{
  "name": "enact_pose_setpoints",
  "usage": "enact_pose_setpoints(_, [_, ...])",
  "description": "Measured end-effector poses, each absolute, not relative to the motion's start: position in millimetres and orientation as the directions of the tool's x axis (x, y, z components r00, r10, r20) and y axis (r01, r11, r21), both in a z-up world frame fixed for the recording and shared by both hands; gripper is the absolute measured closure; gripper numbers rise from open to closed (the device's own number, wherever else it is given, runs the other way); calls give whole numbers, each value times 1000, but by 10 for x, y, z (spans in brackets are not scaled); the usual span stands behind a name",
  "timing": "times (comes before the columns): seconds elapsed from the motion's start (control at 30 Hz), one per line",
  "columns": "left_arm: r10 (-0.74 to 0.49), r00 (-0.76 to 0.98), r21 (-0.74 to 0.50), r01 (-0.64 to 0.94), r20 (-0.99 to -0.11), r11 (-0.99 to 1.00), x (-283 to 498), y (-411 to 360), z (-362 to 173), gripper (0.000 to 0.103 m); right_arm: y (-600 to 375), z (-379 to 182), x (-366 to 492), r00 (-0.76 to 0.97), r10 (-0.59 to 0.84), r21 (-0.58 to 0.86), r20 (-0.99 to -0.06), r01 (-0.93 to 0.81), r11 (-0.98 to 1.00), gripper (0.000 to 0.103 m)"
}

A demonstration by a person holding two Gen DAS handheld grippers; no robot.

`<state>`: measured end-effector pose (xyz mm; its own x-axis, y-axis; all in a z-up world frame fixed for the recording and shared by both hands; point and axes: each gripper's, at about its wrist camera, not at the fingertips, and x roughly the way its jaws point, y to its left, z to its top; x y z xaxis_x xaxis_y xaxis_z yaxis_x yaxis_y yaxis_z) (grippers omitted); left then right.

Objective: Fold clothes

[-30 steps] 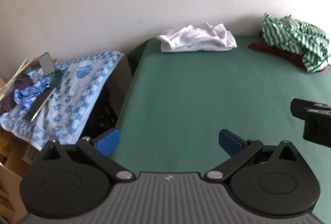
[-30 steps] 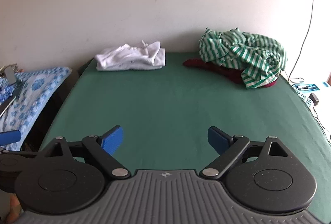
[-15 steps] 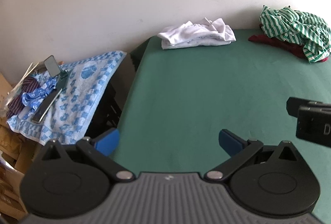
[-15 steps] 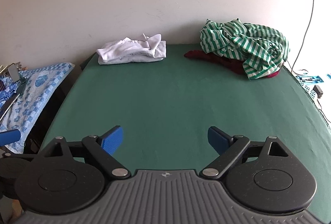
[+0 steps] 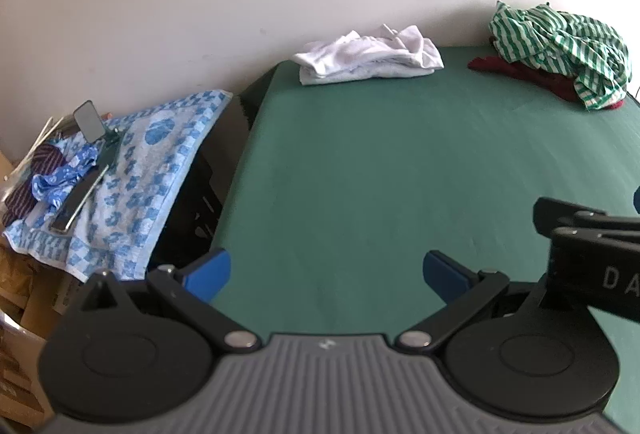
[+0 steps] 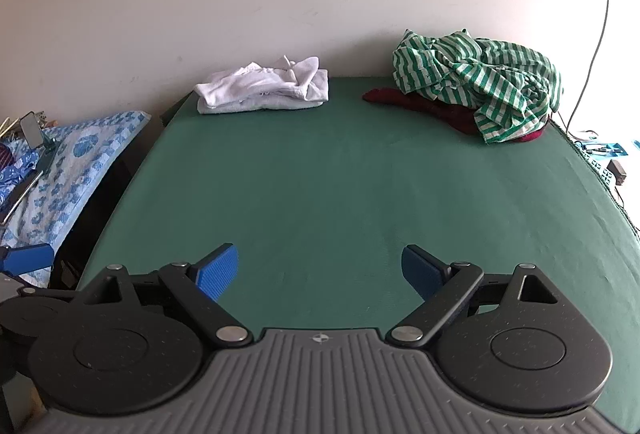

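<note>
Hovering low over the near edge of the green table, the right gripper has its blue pads spread wide and grasps nothing; the left gripper is likewise released and bare, sitting close to the table's left edge. From the left wrist view, part of the right gripper shows at 3 o'clock, just beside the left one. Ahead of both, the green cloth lies flat and bare from the near edge through the middle — wide open room. At 9 o'clock, past the table's left edge and a dark gap, a blue-patterned towel carries small clutter. Far back against the wall, a folded white garment sits at 11 o'clock, near the far-left corner. At 1 o'clock, a crumpled green-striped shirt is heaped on a dark red garment, close to the far-right corner. A cable hangs down the wall beyond.
</note>
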<state>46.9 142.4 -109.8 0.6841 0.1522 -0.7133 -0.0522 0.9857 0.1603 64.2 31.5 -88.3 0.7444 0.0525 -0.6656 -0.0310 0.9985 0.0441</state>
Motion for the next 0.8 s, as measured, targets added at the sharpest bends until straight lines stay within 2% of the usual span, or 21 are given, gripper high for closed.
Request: enact_pose_setpoints(0.8, [97, 658, 163, 40, -746, 986, 325, 1639, -1326, 0, 469, -1101, 359, 717, 28, 76, -696, 35, 997, 13])
